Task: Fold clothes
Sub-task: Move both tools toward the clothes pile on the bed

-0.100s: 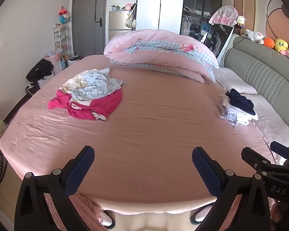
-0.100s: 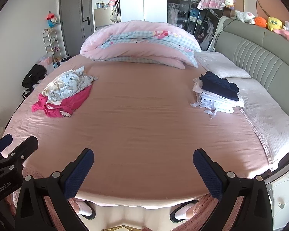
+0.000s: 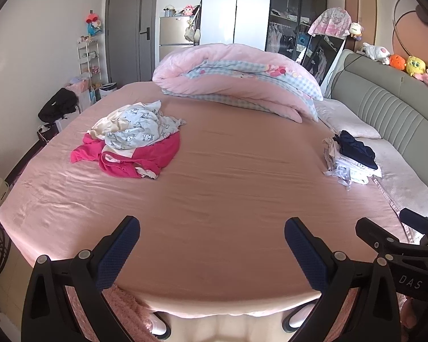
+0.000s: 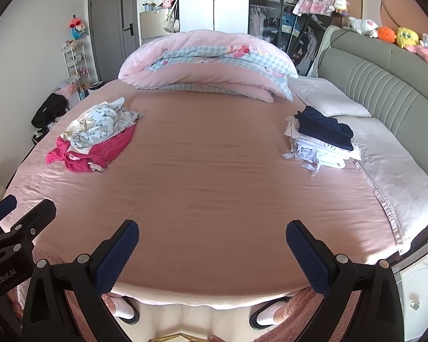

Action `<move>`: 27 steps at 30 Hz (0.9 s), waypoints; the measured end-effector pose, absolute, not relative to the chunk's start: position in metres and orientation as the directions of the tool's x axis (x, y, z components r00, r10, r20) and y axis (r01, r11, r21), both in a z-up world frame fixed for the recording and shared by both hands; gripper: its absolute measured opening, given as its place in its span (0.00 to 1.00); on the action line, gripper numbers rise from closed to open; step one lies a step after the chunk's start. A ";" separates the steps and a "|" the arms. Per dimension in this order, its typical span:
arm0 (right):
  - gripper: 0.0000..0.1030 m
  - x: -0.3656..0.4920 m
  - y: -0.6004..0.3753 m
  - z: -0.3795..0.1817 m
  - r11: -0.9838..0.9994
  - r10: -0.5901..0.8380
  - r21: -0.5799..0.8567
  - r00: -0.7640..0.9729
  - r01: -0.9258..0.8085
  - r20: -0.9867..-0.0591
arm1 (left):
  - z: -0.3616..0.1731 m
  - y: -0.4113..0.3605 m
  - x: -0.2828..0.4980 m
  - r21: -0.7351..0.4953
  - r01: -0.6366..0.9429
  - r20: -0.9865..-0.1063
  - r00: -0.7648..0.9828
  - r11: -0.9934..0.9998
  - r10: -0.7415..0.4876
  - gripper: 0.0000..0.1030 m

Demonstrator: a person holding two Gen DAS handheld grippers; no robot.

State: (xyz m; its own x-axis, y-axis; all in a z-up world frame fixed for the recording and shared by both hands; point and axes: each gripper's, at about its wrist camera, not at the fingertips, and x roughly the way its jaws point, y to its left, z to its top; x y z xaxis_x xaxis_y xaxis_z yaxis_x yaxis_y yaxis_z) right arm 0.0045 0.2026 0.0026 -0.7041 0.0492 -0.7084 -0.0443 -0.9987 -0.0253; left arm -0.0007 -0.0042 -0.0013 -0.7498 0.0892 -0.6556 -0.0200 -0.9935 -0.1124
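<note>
both grippers, left gripper point(image 3: 212, 252) and right gripper point(image 4: 212, 253), spread wide and empty (near edge); unfolded heap point(image 3: 134, 139) far left, folded stack point(image 4: 322, 139) right, kept apart for sorting

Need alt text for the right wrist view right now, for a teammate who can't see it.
The open, empty right gripper hovers over the near edge of a pink bed. An unfolded clothes pile lies at left, a folded stack at right, a rolled duvet behind. The left gripper shows at left.
</note>
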 end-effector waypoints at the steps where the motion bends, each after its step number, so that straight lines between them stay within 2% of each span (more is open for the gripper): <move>1: 1.00 0.006 0.201 0.002 -0.999 0.052 -0.030 -0.709 -0.043 -0.703 | -0.002 -0.007 0.000 -0.118 -0.021 -0.656 -0.749 -0.993 0.094 1.00; 4: 1.00 0.011 0.197 0.000 -0.998 0.061 -0.046 -0.723 -0.041 -0.688 | -0.002 -0.015 0.001 -0.103 -0.025 -0.651 -0.754 -0.994 0.086 1.00; 6: 1.00 0.010 0.197 0.001 -1.000 0.013 -0.016 -0.711 -0.003 -0.703 | -0.004 -0.007 -0.006 -0.081 -0.024 -0.669 -0.739 -0.996 0.072 1.00; 8: 1.00 0.000 0.198 0.003 -0.997 -0.070 0.034 -0.692 0.065 -0.719 | -0.003 -0.004 -0.009 -0.107 -0.052 -0.671 -0.733 -0.993 0.111 1.00; 10: 1.00 -0.012 0.193 0.009 -0.993 -0.106 0.038 -0.694 0.112 -0.712 | 0.001 -0.008 -0.017 -0.120 -0.076 -0.653 -0.745 -0.990 0.137 1.00; 14: 1.00 -0.031 0.175 0.029 -0.983 -0.128 -0.012 -0.736 0.182 -0.665 | 0.017 -0.020 -0.037 -0.073 -0.078 -0.612 -0.783 -0.994 0.106 1.00; 17: 1.00 -0.057 0.161 0.038 -0.973 -0.165 -0.013 -0.731 0.232 -0.662 | 0.029 -0.038 -0.056 -0.079 -0.059 -0.585 -0.806 -0.995 0.094 1.00; 20: 1.00 -0.084 0.148 0.044 -0.948 -0.262 0.037 -0.711 0.315 -0.652 | 0.035 -0.065 -0.082 -0.109 -0.027 -0.577 -0.812 -0.994 0.085 1.00; 23: 1.00 -0.119 0.125 0.044 -0.933 -0.280 0.014 -0.704 0.359 -0.652 | 0.032 -0.097 -0.111 -0.139 0.013 -0.583 -0.809 -0.990 0.072 1.00; 27: 1.00 -0.171 0.091 0.032 -0.920 -0.271 -0.038 -0.702 0.390 -0.659 | 0.014 -0.142 -0.147 -0.109 0.113 -0.604 -0.797 -0.988 -0.025 1.00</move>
